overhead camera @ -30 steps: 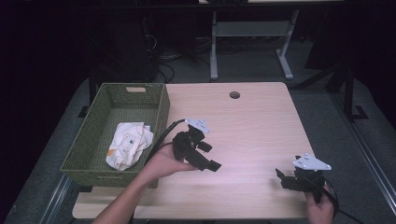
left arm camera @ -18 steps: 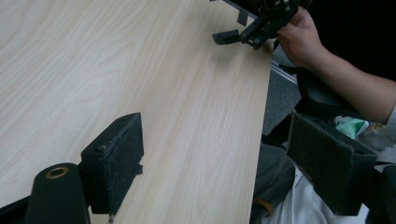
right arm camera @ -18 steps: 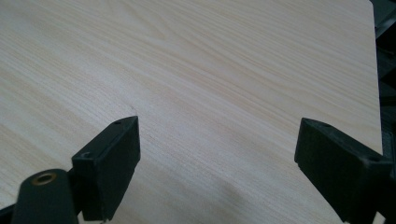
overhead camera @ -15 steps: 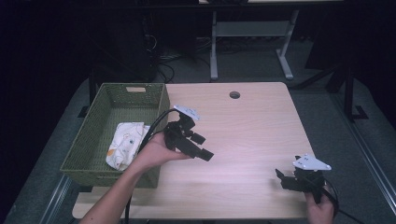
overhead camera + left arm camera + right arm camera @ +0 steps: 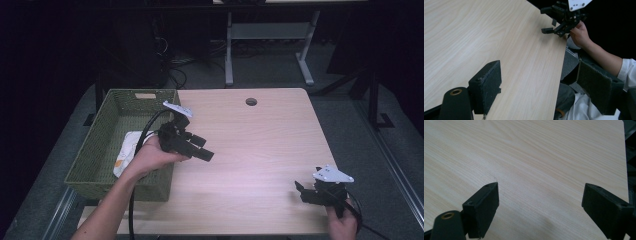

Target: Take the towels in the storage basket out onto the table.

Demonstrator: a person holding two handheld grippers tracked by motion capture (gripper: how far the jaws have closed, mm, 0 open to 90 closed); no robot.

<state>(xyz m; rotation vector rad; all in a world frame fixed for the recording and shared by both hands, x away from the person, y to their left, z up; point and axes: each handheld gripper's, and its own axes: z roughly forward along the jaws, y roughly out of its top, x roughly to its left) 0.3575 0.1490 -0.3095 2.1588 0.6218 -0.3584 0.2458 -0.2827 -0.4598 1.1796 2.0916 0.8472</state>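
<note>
The worktop (image 5: 260,135) is bare pale wood. At its left edge stands a green woven basket (image 5: 100,150), and in it, toward its near right corner, lies a white cloth with orange marks (image 5: 125,152). My left gripper (image 5: 202,150) hangs just over the basket's right wall, above the worktop's left part, jaws spread wide and holding nothing. My right gripper (image 5: 301,189) sits low at the worktop's near right corner, jaws likewise wide apart and empty over bare wood.
</note>
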